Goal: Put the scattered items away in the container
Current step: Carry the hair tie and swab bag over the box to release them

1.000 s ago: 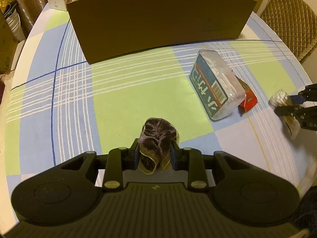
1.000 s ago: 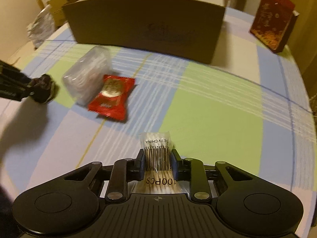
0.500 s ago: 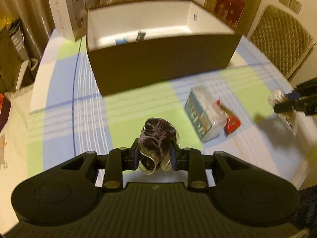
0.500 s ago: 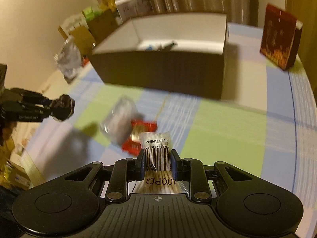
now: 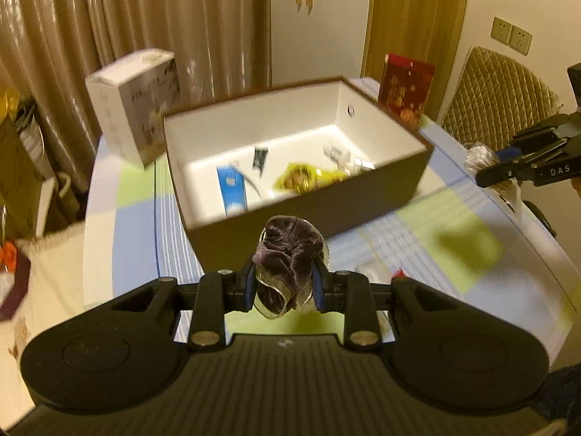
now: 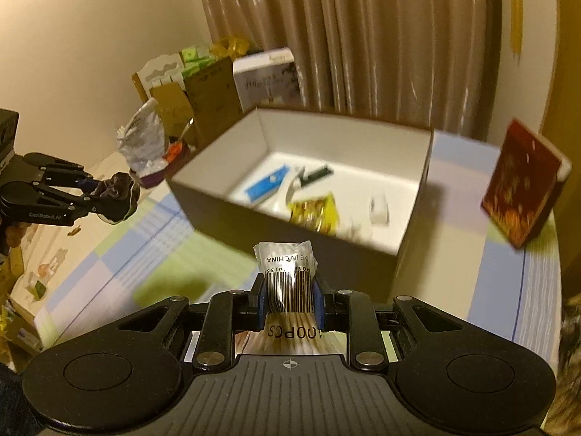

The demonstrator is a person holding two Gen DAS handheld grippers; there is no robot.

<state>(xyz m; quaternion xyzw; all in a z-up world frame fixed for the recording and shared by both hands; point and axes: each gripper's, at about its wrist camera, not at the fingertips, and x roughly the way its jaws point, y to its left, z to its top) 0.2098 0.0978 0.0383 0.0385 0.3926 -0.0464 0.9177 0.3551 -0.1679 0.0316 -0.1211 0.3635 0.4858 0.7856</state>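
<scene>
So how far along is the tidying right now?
Done: a blue tube, a yellow packet and a few small items lie in the box.
In hand: left gripper holds the purple scrunchie; right gripper holds the cotton swab pack, both short of the box.
Left: a red packet on the table.

Beige curtains (image 5: 145, 18) hang behind; quilted chair (image 5: 497, 98) beside cream wall (image 6: 90, 36).

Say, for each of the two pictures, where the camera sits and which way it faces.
Left wrist: on the left gripper, which clamps a purple scrunchie; it faces the open box; the right gripper shows at right.
Right wrist: on the right gripper, which clamps a cotton swab pack; it faces the same box.
Shared: box, red packet, table.
</scene>
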